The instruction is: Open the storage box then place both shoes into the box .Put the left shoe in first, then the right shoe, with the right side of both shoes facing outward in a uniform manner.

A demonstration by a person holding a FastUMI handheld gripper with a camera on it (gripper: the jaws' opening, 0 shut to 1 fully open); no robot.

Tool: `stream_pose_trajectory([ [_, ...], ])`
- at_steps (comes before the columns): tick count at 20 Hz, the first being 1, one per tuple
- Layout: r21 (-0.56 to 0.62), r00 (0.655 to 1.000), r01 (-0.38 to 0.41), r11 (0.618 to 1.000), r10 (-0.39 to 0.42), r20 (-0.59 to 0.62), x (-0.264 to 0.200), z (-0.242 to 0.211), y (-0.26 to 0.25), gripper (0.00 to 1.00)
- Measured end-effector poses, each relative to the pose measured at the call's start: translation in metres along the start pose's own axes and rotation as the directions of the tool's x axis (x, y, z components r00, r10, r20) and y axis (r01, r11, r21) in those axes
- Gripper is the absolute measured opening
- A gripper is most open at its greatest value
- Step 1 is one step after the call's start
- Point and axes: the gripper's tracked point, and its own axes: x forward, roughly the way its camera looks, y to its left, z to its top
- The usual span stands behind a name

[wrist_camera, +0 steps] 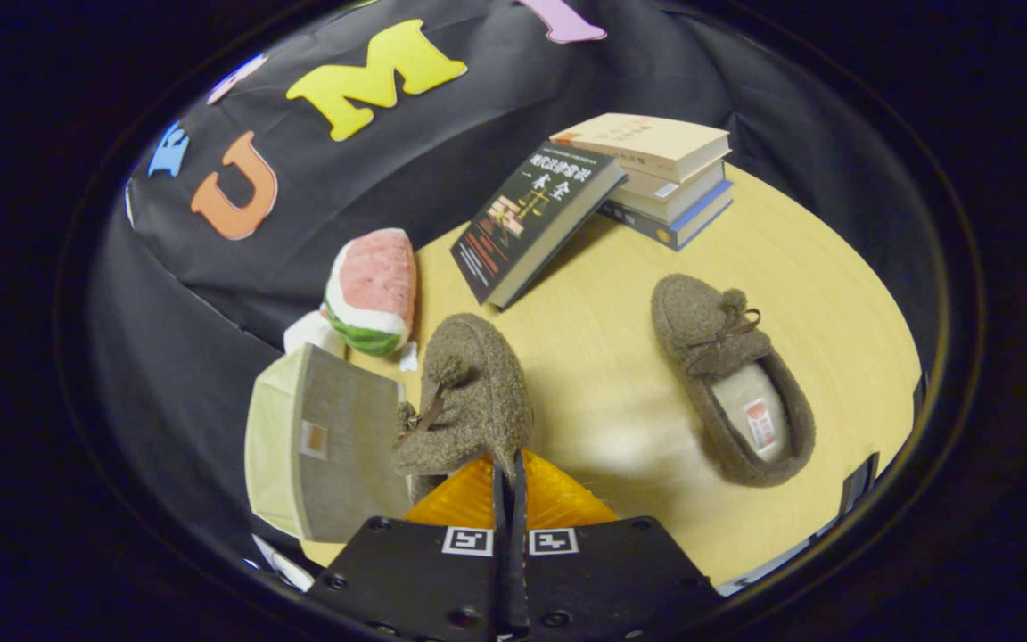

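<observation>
**Currently: Gripper Clamped on One Shoe Beside the Storage Box**

The gripper [510,486] has its two orange fingers [558,499] drawn together, with only a thin slit between them. They pinch the edge of a brown fuzzy shoe [469,401], which is held tilted just ahead of them, its pompom and bow facing the storage box [317,446]. The storage box stands just beside this shoe, to its left, at the near edge of the desk [603,374].

The second shoe [732,383] lies flat on the desk, apart from the first, with its opening and insole visible.

Beyond the held shoe sits a watermelon-slice plush [373,290]. Farther back, a dark book [533,218] leans against a stack of books [665,174].
</observation>
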Motion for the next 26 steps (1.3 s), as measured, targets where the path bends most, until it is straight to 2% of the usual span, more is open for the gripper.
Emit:
stream_pose_trajectory([
  [6,0.025,0.984,-0.145,0.989,0.141,0.106,-0.038,0.033,0.111,0.00],
  [10,-0.013,0.975,-0.188,0.982,0.188,0.117,-0.020,0.020,0.187,0.00],
  [15,-0.042,0.973,-0.223,0.974,0.225,0.055,0.029,-0.031,0.262,0.00],
  [21,-0.064,0.980,-0.198,0.978,0.196,-0.036,0.086,-0.092,0.280,0.00],
  [26,-0.083,0.981,-0.185,0.979,0.179,-0.071,0.111,-0.110,0.280,0.00],
])
